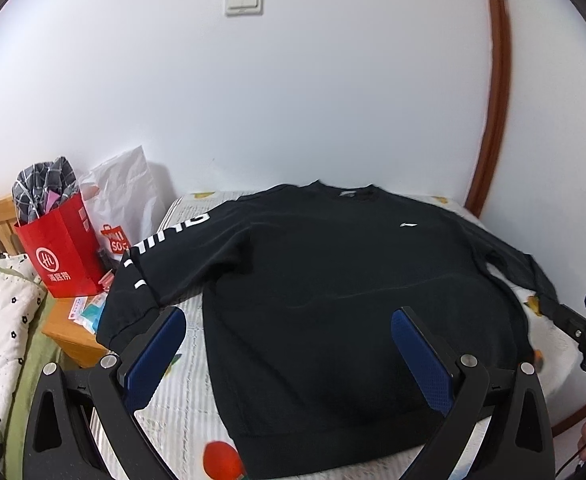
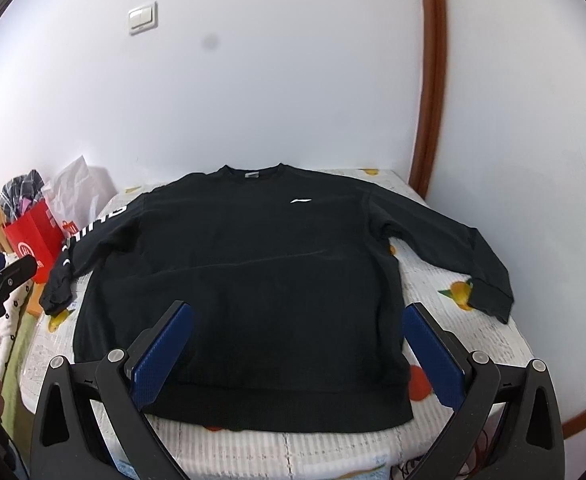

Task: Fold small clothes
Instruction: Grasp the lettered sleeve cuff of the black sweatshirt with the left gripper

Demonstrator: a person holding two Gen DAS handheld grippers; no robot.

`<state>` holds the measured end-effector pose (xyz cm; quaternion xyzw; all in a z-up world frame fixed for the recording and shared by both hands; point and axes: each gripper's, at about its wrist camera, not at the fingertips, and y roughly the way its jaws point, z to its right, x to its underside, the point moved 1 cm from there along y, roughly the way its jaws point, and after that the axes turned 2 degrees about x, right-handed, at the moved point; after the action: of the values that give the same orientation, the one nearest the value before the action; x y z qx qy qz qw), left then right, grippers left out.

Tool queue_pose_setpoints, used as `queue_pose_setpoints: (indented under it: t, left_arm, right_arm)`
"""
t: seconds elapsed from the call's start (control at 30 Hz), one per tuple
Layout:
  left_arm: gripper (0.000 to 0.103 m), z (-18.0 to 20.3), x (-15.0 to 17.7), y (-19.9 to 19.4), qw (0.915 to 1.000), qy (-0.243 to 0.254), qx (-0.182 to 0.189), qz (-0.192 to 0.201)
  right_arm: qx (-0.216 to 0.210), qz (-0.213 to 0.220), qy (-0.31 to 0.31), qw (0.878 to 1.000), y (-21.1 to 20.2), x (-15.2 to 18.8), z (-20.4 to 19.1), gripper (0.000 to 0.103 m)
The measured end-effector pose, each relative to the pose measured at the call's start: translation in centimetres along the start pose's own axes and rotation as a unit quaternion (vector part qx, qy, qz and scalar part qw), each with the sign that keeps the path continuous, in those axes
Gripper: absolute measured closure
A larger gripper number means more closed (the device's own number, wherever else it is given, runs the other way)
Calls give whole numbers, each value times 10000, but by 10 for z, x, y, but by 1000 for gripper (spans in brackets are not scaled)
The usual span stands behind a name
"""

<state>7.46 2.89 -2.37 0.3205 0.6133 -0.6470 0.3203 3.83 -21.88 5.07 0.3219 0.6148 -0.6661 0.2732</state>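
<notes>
I have the black long-sleeved sweatshirt spread flat, face up on the fruit-print bed cover, both my left gripper and right gripper released above its hem, so folding seems unstarted; next, probably, grasp a sleeve.

A black sweatshirt lies flat, front up, sleeves spread, on the fruit-print bed.

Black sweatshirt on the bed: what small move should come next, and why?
Probably bring the left gripper down to the lettered sleeve to fold it inward. The black sweatshirt lies flat, front up, both sleeves spread; both grippers are open, holding nothing, the right gripper over the hem.
</notes>
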Motion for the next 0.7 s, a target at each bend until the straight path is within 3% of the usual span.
queue_pose_setpoints:
  t: [0.3,0.5,0.7]
  left_arm:
    - [0,-76,20,80,9945,-327,-705,-707]
    - [4,-128,43,113,9882,-486,-1082,-970]
    - [4,-147,53,142,9843,-318,-1322,-1123]
  right_arm:
    - [-161,-229,-55,9996,59,4,-23,5]
    - [-251,-506,-276,9980,96,14,-51,5]
    - [-202,-832,-665,9941,122,24,-73,6]
